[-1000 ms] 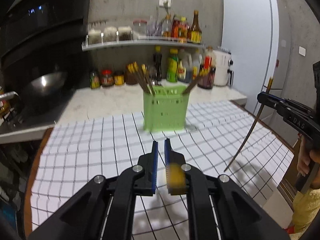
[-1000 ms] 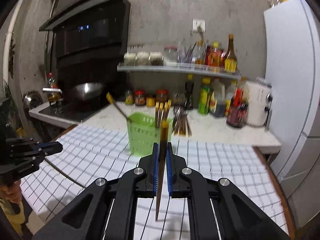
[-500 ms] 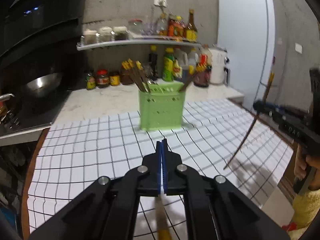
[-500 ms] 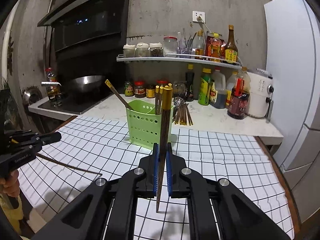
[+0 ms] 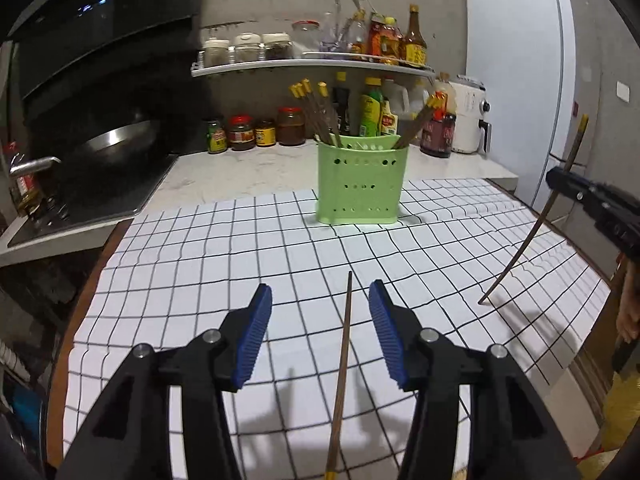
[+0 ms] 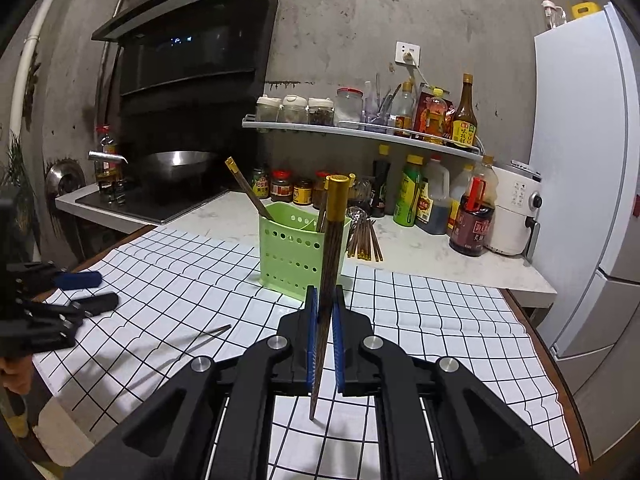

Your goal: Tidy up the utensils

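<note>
Left wrist view, what changed: half a second ago our left gripper (image 5: 320,330) was pressed together over a dark wooden chopstick with a gold cap (image 5: 341,376); now its blue pads are spread wide and the chopstick lies flat on the white black-grid cloth (image 5: 200,280) between them, touching neither.
What that means: we judge this as a release or a re-grip; that chopstick has yet to reach the holder.
Holder: the pale green perforated plastic utensil holder (image 5: 362,182) stands upright on the cloth ahead, with several gold-capped chopsticks leaning in it.
Right gripper: our right gripper (image 6: 325,338) is pinching a second dark gold-capped chopstick (image 6: 328,264) near its middle, close to upright, cap up, as in both earlier frames.
Around: a loose bundle of chopsticks (image 6: 364,240) lies on the marble desk (image 6: 420,248) behind the holder; sauce bottles and jars line the wall.
In the way: nothing lies between either gripper and the holder; the chopsticks already leaning inside crowd its opening.
</note>
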Demonstrator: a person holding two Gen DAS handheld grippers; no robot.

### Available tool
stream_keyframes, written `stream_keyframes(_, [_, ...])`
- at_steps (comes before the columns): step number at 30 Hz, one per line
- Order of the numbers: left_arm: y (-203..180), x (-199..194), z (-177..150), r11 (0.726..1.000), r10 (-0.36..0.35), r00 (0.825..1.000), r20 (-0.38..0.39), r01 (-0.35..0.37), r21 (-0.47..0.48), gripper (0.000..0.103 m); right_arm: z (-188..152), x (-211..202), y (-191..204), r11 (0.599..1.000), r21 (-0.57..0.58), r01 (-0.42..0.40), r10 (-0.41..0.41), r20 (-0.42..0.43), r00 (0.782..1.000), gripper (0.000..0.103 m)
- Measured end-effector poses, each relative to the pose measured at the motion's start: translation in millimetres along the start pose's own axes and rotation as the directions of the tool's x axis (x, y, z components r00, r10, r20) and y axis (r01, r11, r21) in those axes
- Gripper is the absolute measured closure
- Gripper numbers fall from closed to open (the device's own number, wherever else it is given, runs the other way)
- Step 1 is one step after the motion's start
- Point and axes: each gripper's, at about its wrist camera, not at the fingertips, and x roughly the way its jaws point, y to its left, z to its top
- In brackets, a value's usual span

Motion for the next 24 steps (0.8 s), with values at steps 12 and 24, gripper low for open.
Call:
stream_keyframes(12, [1,14,-70,0.999,-0.026,0.974,-0.226,0.02,-0.029,0.063,-2,-4,7,1.0,-0.018,0.001,-0.001,0.006,1.0,0.096])
stream_keyframes(24, [-14,17,-102,0.999,0.004,0.949,-0.315,0.009,0.04,0.096,-7,2,8,1.0,-0.006,-0.014,0.014,-0.015,1.0,0.096])
